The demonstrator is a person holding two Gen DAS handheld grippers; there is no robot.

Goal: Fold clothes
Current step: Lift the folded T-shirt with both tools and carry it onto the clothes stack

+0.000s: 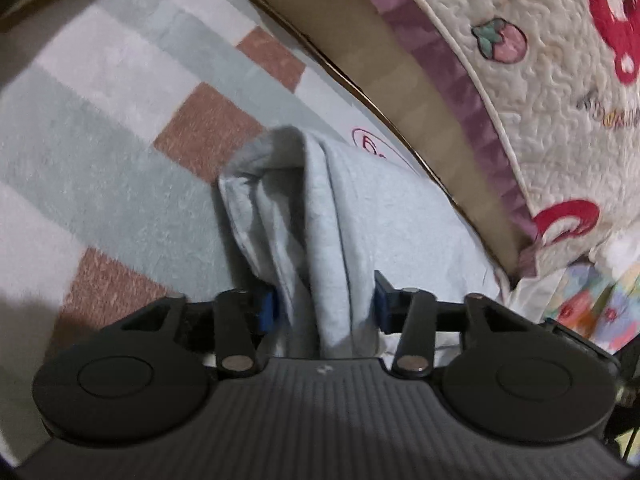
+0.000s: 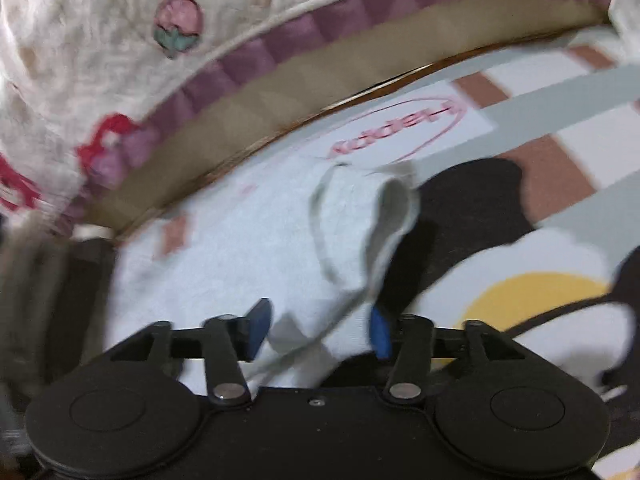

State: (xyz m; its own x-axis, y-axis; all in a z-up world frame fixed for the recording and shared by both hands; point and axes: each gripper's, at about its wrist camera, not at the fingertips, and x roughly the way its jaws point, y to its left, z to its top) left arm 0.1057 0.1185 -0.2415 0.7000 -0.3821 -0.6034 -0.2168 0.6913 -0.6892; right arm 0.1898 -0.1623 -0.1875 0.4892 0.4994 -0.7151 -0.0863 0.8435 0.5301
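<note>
Pale blue garment (image 1: 320, 216) lies on a checked blanket (image 1: 100, 152) of grey-green, white and brown squares, near the blanket's far edge where a tan board (image 1: 404, 80) and a quilted cream cover (image 1: 540, 60) with red and strawberry motifs run alongside. Left gripper (image 1: 325, 306): blue pads on both sides of a bunched, gathered fold of the garment, cloth fills the gap and rises ahead in a ridge; jaws narrow, clamped on the fabric. Right gripper (image 2: 318, 330): blurred view; a hemmed edge of the same garment (image 2: 248, 232) passes between the blue pads, cloth drapes forward with one flap curled upright. Jaws part-way apart; firm pinch or loose, cannot tell. Red oval logo (image 2: 400, 130) on a white patch of blanket just beyond the garment. Black, white and yellow printed cloth (image 2: 520, 280) at the right, beside the garment.
</note>
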